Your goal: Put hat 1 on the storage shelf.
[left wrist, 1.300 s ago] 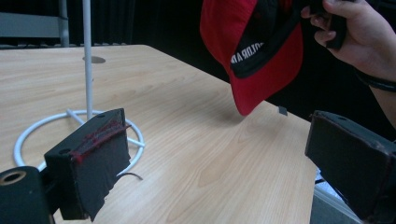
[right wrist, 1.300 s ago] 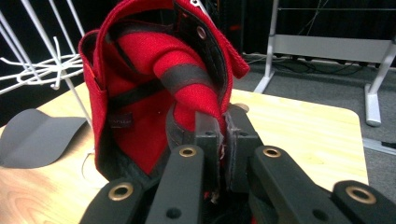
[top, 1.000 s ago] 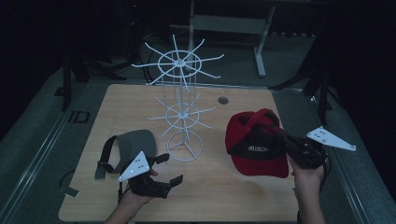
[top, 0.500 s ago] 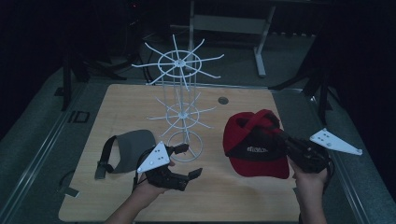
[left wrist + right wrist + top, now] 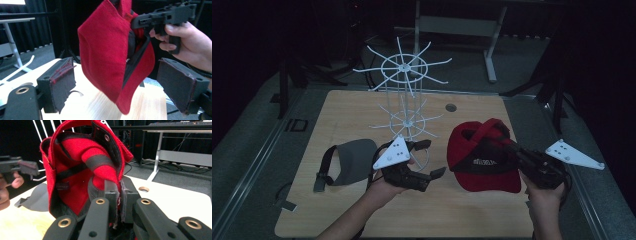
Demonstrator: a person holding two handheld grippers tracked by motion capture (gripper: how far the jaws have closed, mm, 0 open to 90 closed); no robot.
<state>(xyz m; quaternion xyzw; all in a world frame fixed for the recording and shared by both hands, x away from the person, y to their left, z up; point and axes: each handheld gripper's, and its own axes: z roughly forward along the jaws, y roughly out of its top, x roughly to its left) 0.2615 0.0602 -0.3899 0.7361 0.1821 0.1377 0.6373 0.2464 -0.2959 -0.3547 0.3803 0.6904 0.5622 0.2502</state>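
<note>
Red cap (image 5: 484, 162) pinched by right gripper (image 5: 512, 150) near table's (image 5: 352, 107) right edge, left gripper (image 5: 426, 159) spread and empty beside white wire rack (image 5: 404, 67).

The red fabric baseball cap (image 5: 484, 160) carries a short line of pale lettering on its dark front panel in the high view, too small and blurred to make out. Inside the cap, in the right gripper view, a small dark sewn-in label (image 5: 62, 187) bears faint writing that also cannot be read. On the grey surround just left of the pale wooden counter (image 5: 362, 107), two dark marks (image 5: 295, 125) look like the letters "ID".
</note>
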